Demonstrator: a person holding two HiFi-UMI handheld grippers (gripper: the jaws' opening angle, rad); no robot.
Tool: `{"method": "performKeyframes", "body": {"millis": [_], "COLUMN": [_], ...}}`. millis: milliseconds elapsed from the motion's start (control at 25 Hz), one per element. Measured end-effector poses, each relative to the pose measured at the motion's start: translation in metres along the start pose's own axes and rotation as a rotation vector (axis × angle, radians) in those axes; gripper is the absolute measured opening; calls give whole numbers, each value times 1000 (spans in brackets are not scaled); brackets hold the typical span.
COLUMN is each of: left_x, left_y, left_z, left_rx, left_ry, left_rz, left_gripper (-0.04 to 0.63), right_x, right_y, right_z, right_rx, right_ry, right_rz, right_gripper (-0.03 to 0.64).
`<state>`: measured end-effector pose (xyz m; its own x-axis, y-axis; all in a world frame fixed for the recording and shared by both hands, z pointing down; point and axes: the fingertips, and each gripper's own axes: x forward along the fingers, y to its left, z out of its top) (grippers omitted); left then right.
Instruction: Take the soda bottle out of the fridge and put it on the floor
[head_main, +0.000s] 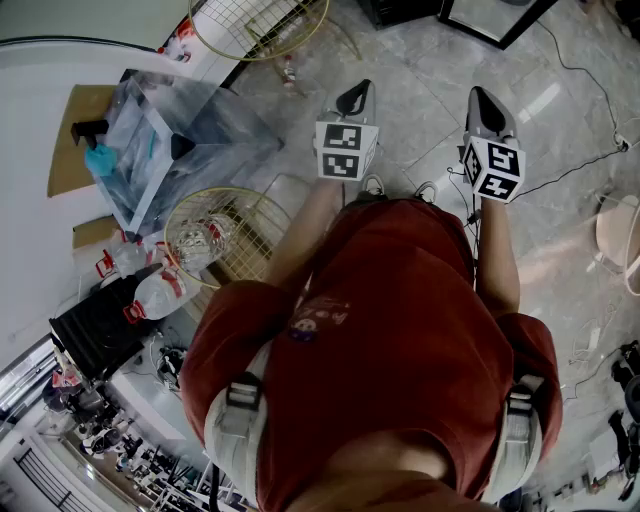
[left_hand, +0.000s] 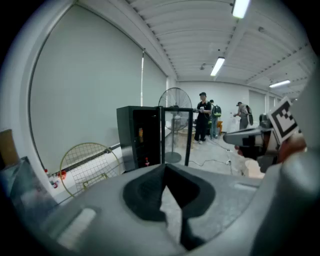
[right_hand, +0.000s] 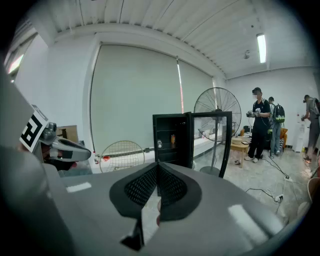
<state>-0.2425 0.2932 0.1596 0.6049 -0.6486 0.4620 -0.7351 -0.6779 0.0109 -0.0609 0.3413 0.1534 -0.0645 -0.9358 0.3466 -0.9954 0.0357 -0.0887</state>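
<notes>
Black fridge (right_hand: 164, 154) sat well ahead, door (right_hand: 211, 142) open, bottle (right_hand: 173, 140) seemingly on a shelf inside, left gripper (left_hand: 163, 167) and right gripper (right_hand: 157, 166) both pressed together empty, so I reckoned walk closer, then spread one.

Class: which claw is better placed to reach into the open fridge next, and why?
Probably the right claw: the open fridge sits straight ahead of it, while from the left claw it lies off to the left. Both are shut.

Room, bkgd: grey marbled floor (head_main: 420, 60); white wall (right_hand: 65, 85); full-height roller blind (right_hand: 135, 100) over window; ribbed ceiling (left_hand: 190, 30) w/ tube lights (left_hand: 218, 65); pedestal fan (right_hand: 216, 112) standing at rear.
</notes>
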Motion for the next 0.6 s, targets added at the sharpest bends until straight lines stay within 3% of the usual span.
{"method": "performKeyframes", "body": {"millis": [600], "left_x": [14], "left_y": [-48], "left_z": [-4], "left_rx": [-20], "left_ry": [15], "left_rz": [5], "left_gripper": [-2], "right_x": [-22], "right_y": [-45], "right_z": [-17], "right_rx": [52], "right_ry": [-1], "right_rz": [-14], "right_gripper": [-3]}}
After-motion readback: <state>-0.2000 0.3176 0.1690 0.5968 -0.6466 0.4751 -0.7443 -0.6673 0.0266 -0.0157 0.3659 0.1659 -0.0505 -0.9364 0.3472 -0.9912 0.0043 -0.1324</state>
